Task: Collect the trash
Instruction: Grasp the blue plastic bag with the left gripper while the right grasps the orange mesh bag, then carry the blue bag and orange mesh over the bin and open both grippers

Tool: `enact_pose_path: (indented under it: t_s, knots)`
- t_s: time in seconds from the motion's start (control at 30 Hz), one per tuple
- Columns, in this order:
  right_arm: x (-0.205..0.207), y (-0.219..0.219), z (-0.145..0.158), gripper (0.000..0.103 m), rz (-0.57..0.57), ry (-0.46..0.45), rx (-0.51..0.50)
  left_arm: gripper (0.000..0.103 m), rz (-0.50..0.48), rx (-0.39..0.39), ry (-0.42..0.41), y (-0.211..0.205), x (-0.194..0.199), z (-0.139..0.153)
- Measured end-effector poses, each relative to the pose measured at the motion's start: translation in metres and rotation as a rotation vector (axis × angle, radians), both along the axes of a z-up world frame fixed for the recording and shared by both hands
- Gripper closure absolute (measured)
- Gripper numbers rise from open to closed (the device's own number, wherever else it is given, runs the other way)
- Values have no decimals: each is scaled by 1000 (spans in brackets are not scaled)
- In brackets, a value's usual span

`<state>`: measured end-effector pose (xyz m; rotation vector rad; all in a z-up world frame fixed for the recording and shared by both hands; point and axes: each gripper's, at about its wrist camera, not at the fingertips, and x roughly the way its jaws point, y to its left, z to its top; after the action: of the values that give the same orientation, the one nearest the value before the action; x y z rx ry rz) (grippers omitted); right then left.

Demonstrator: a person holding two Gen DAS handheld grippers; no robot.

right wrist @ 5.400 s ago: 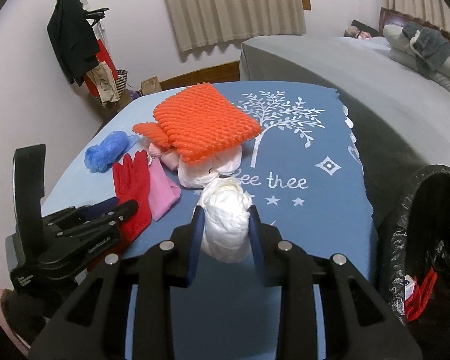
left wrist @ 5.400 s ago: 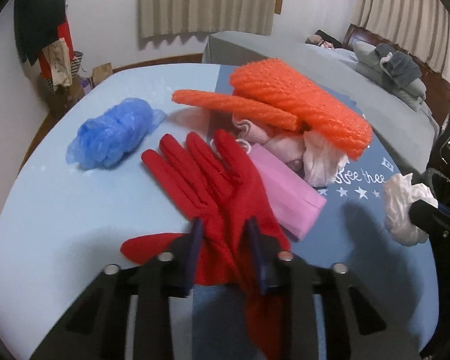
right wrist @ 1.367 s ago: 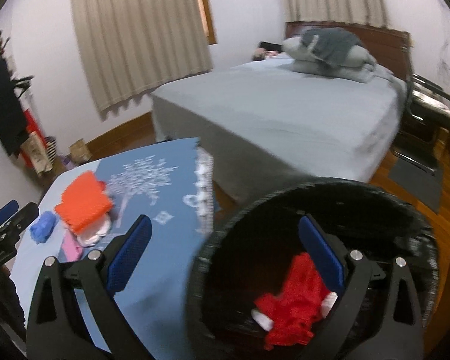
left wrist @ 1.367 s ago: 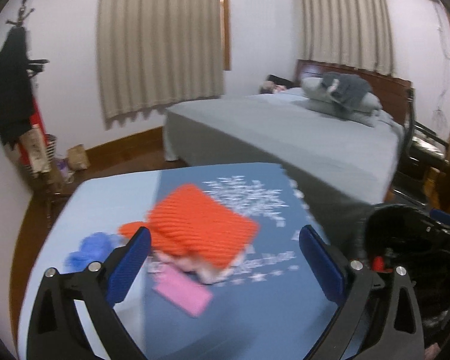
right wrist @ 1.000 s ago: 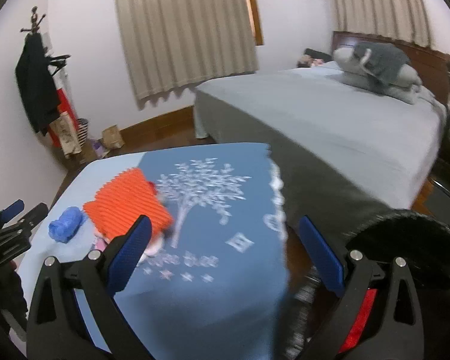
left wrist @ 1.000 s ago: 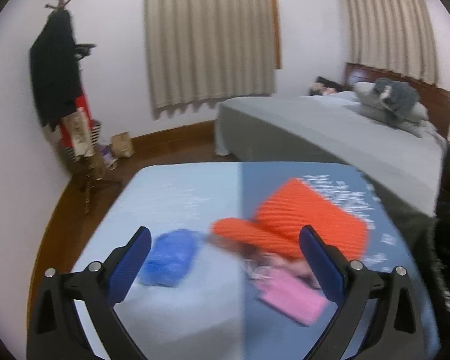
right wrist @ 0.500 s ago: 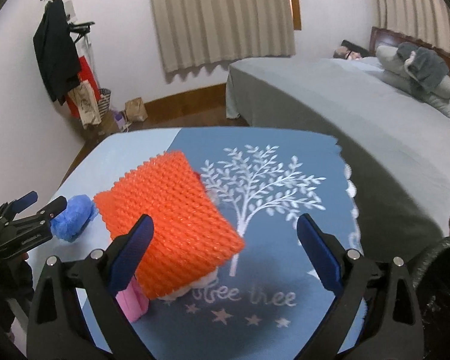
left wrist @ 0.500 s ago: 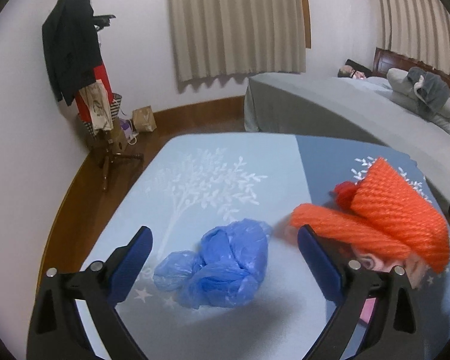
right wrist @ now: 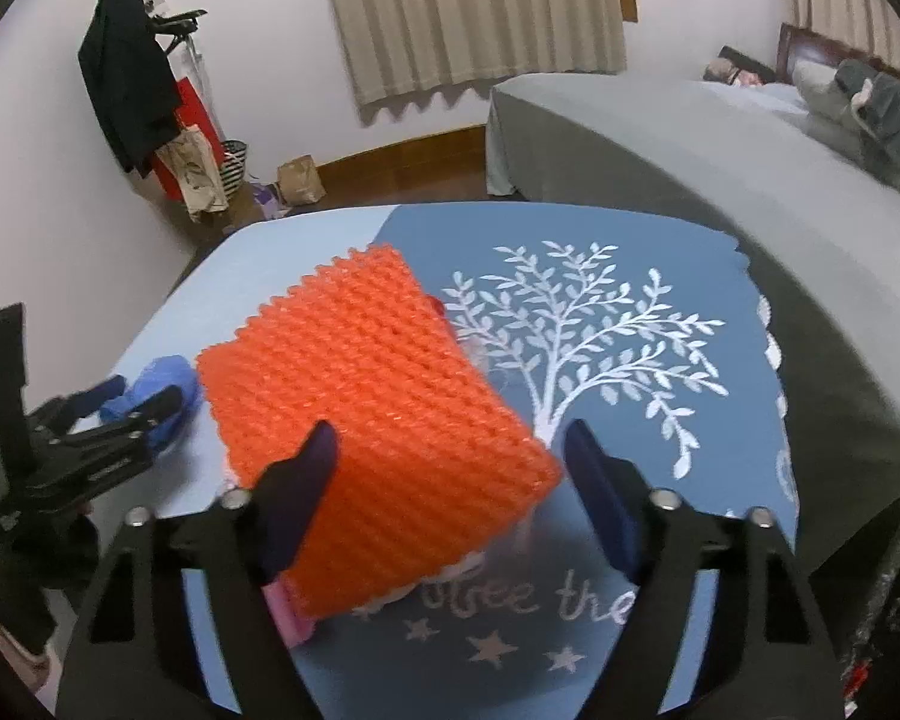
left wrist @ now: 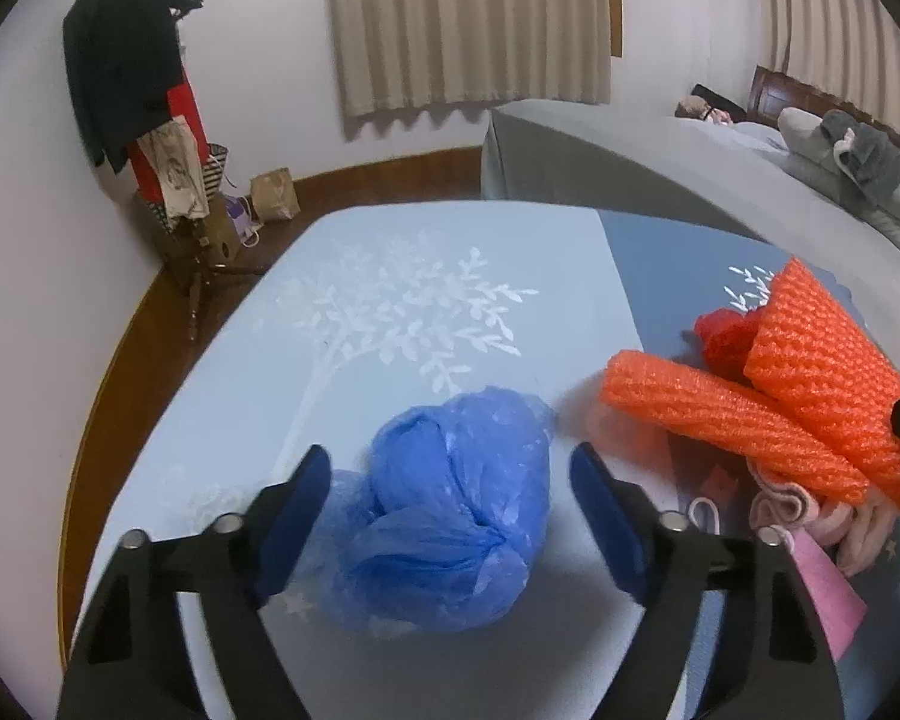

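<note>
Trash straddled for pickup: my left gripper (left wrist: 450, 480) closing, untouching, round the blue bag (left wrist: 444, 516); my right gripper (right wrist: 450, 468), at three o'clock, likewise around the orange foam sheet (right wrist: 372, 396).

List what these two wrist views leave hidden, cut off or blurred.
- Left wrist view: the pale pink items are mostly buried under the orange ribbed foam sheets; what they are is unclear.
- Left wrist view: the flat pink piece is partly covered by the left hand-held gripper.
- Right wrist view: the crumpled blue plastic bag sits half behind the foam and that gripper.
- Right wrist view: the black bin is cut off by the frame edge.
</note>
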<state>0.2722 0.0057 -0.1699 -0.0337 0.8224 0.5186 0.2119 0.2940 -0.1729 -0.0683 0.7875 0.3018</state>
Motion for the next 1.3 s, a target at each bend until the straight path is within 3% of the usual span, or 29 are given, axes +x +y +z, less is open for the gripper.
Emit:
enact_pose_path:
  t_s: [0.23, 0.43, 0.73, 1.03, 1.3]
  knots:
    - [-11, -3, 11, 69, 18, -15, 20, 50, -1, -27, 12, -2, 3, 0]
    - [-20, -13, 19, 81, 31, -21, 38, 54, -8, -24, -31, -9, -7, 14]
    - [-38, -28, 39, 86, 28, -57, 81, 54, 12, -18, -125, -24, -40, 55]
    - [-62, -50, 64, 87, -2, -107, 117, 54, -53, -29, -186, -63, -64, 93]
    - [-78, -83, 73, 87, -53, -131, 129, 55, -130, -52, -215, -95, -75, 109]
